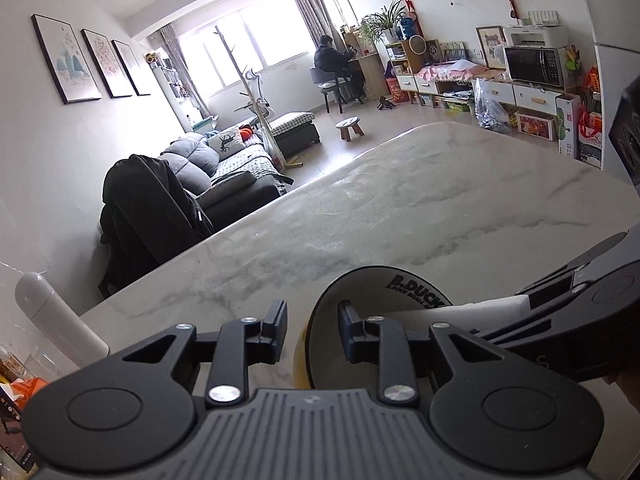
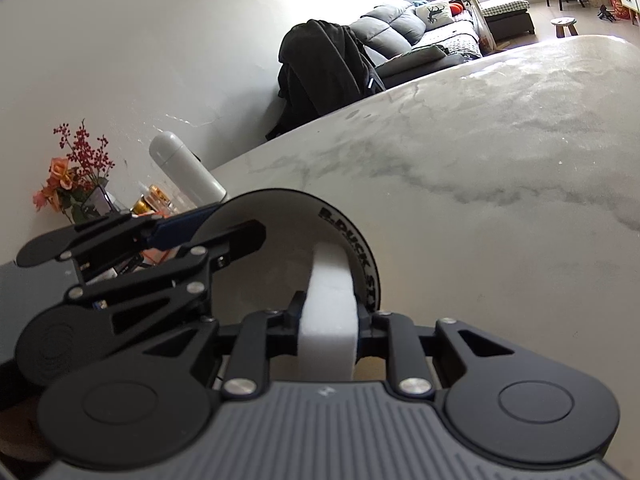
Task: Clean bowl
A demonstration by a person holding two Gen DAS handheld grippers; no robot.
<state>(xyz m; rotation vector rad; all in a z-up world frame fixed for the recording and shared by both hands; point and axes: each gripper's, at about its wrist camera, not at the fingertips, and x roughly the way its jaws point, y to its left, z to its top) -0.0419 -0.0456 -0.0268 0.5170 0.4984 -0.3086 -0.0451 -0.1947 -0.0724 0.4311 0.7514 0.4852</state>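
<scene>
left wrist view: the bowl [image 1: 360,320] stands tilted on its edge on the marbled desk [image 1: 400,200], its black rim printed "b.duck" with a smaller line under it too fine to read; its inside is pale, its outer side yellow, and its lower part is hidden behind the left hand-held gripper [image 1: 313,330]. that gripper's jaws straddle the bowl's rim, one finger outside and one inside, with a gap showing, so whether the pads press on it i cannot tell. the right hand-held gripper [image 1: 532,300] enters from the right, cut off by the frame, pinching a white sponge [image 1: 480,306] inside the bowl

right wrist view: the right hand-held gripper [image 2: 328,316] is clamped on the white sponge [image 2: 330,312], which lies against the bowl's [image 2: 280,240] pale inner wall. the rim reads "b.duck st", the rest hidden. the left hand-held gripper [image 2: 224,232] reaches the bowl's left edge, its tip hard to make out. a white bottle [image 2: 184,168] stands behind
</scene>
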